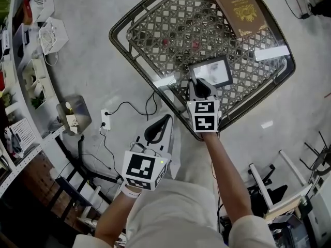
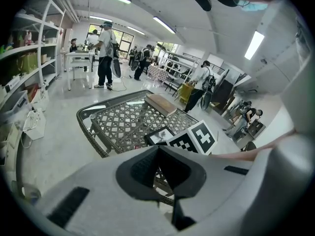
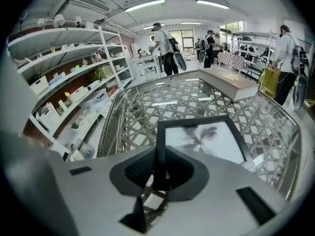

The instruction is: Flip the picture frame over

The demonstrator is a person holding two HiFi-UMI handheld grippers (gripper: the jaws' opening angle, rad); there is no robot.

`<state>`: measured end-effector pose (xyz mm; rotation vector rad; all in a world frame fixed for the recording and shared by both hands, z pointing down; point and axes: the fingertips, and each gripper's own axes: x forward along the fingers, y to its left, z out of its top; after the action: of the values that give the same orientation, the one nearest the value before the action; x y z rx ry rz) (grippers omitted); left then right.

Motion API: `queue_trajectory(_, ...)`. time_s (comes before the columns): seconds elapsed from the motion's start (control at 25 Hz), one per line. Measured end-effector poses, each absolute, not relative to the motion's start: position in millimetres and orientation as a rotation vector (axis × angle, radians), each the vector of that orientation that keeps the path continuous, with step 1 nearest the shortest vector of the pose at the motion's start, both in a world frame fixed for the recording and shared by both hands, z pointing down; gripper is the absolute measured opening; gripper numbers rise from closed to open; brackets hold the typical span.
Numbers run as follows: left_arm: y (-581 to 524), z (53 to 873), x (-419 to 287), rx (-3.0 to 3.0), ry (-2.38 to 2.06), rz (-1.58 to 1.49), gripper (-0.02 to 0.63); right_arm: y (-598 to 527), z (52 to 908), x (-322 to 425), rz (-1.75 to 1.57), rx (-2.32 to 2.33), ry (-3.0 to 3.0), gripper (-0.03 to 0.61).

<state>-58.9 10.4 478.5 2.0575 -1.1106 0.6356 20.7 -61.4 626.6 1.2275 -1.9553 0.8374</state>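
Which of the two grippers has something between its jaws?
The right gripper: it clamps the edge of the picture frame on the table. The left gripper holds nothing, beside the table.

So the right gripper, grey with black pads and a marker cube (image 1: pixel 200 85), is stretched well out in front on a bare, nearly straight right arm (image 1: pixel 228 175). Its jaws are pinched onto the near-left edge of the black picture frame (image 3: pixel 204 140). The matching left gripper (image 1: pixel 161 123) hangs back close to the body with its forearm (image 1: pixel 110 220) tucked in, jaws pressed together on nothing.
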Motion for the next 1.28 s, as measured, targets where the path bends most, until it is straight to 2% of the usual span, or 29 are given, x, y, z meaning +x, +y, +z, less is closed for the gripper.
queue_trajectory(0.68, 5.5, 467.9, -54.6, 2.083, -1.111, 0.623, 0.025, -49.3, 568.1, 4.1, 1.108, 1.189, -2.214, 0.075)
queue_trajectory(1.28, 5.3, 466.6, -49.2, 2.085, -1.116, 0.620, 0.025, -68.6, 524.8, -8.2, 1.510, 1.158, -2.451, 0.075)
